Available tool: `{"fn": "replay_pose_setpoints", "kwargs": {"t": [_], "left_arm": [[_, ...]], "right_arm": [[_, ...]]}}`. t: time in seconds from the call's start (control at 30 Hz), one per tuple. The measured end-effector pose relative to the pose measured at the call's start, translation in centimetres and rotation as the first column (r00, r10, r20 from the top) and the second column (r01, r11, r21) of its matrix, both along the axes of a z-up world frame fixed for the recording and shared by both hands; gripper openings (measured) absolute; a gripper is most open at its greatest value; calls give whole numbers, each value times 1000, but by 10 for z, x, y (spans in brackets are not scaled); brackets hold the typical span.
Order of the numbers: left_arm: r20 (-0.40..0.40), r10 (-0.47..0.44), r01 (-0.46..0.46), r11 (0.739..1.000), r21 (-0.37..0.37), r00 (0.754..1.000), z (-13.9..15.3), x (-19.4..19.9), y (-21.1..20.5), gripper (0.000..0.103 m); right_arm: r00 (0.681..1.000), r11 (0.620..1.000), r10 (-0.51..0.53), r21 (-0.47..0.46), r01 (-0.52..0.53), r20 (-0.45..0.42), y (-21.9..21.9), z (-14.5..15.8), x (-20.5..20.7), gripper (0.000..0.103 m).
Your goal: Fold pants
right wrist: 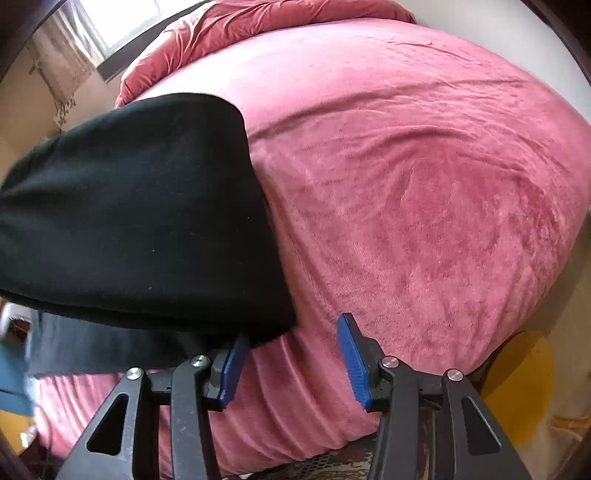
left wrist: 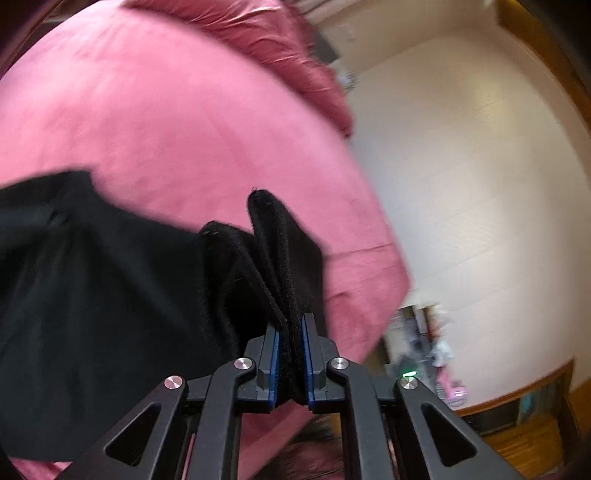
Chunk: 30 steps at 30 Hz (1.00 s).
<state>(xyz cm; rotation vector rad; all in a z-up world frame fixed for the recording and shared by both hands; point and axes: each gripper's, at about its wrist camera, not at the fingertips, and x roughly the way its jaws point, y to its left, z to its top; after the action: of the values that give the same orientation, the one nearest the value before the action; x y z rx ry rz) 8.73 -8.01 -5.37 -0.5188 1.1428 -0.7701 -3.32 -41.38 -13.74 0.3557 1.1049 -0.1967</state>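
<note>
black pants are on the pink bed cover, mostly draped left of the left gripper. a bunched, doubled edge of the fabric sticks up straight ahead of that gripper, its blue pads pinching the folds between them. left view is motion-blurred, fabric detail is soft.

right wrist view: pants show as a wide flat black panel ahead and to the left of the right gripper, lying on the cover. lower corner of the panel overlaps the left blue pad; nothing sits between the pads. right gripper is spread wide, bare cover in the gap.

beyond: rumpled pink duvet at the far end of the bed, window far left of it. cream floor to the right of the left gripper. yellow round object low right of the right gripper, partly hidden.
</note>
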Motion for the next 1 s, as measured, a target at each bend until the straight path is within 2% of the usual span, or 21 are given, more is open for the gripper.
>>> {"fn": "replay_pose_setpoints", "kwargs": {"t": [0.13,0.2,0.27,0.37,0.43,0.5,0.6,0.7,0.9,1.0], "left_arm": [[-129,42,-24,990,137,991,-63,1,17,10],[-175,58,-28,986,167,983,-88,-3,21,10],[-181,66,-38,987,155,981,-95,-5,24,10],[-168,66,-40,987,155,984,-94,-5,22,11],[-162,59,-34,987,157,985,-95,-3,22,12],[-155,58,-34,988,152,986,-93,-2,22,14],[-130,63,-42,987,157,990,-90,-8,27,17],[-87,84,-68,983,172,993,-78,-12,29,20],[54,139,-147,974,170,989,-41,-12,37,22],[90,127,-140,978,155,988,-29,1,28,22]], "right_arm": [[999,999,30,-16,-30,-11,8,-5,4,49],[998,998,53,-27,-53,-19,12,-5,7,50],[997,997,75,-33,-76,-32,17,-5,9,51],[990,993,118,-10,-119,-74,19,-2,10,52],[976,983,184,-3,-185,-118,20,3,8,52],[962,967,248,-32,-253,-119,21,18,2,52],[961,961,270,-37,-273,-66,18,46,2,52],[957,956,289,-52,-288,15,30,67,23,52],[932,938,346,-78,-339,106,72,72,92,52],[931,937,347,-79,-339,113,84,70,117,52]]}}
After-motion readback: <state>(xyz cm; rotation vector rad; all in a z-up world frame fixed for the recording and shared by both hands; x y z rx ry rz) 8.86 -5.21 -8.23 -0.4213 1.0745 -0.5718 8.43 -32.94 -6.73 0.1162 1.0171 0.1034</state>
